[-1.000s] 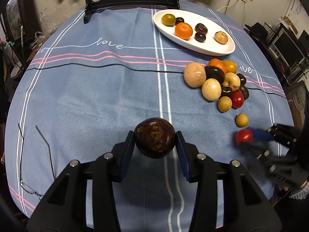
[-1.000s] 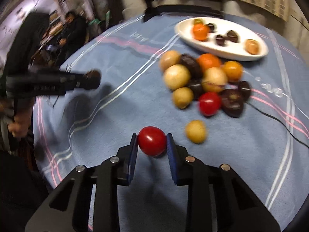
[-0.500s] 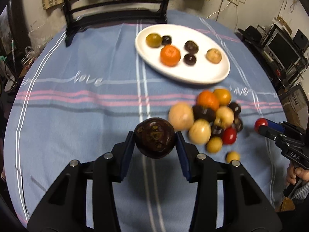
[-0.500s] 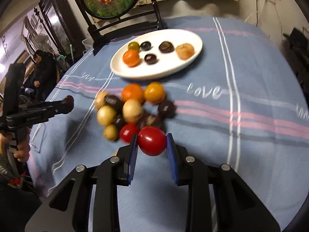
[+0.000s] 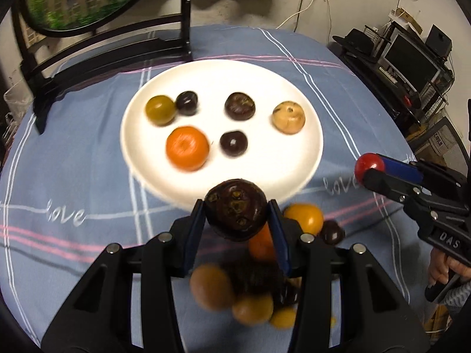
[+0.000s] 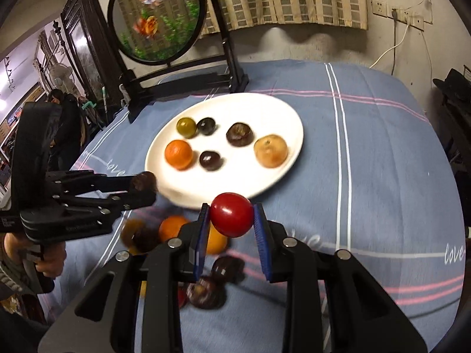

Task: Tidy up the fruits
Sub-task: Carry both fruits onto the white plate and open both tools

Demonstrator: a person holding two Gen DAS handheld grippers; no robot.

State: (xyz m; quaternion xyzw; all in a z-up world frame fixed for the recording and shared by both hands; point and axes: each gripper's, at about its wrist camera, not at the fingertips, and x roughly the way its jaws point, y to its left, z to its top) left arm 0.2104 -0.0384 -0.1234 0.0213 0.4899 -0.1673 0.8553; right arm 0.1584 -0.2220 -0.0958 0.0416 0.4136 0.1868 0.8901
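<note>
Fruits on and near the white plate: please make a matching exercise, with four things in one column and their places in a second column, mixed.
Things:
1. red tomato
2. dark purple fruit
3. tangerine
4. tan fruit

Places:
A. right side of the white plate
B. in the left tongs
C. in the right tongs
D. front left of the plate

Pairs: 1-C, 2-B, 3-D, 4-A

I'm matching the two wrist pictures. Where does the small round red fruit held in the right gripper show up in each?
Left wrist view: small round red fruit at the right edge, at the tip of the right gripper.
Right wrist view: bottom centre, clamped between blue pads.
Shared landmark: the white oval plate, just beyond the fruit in both.
</note>
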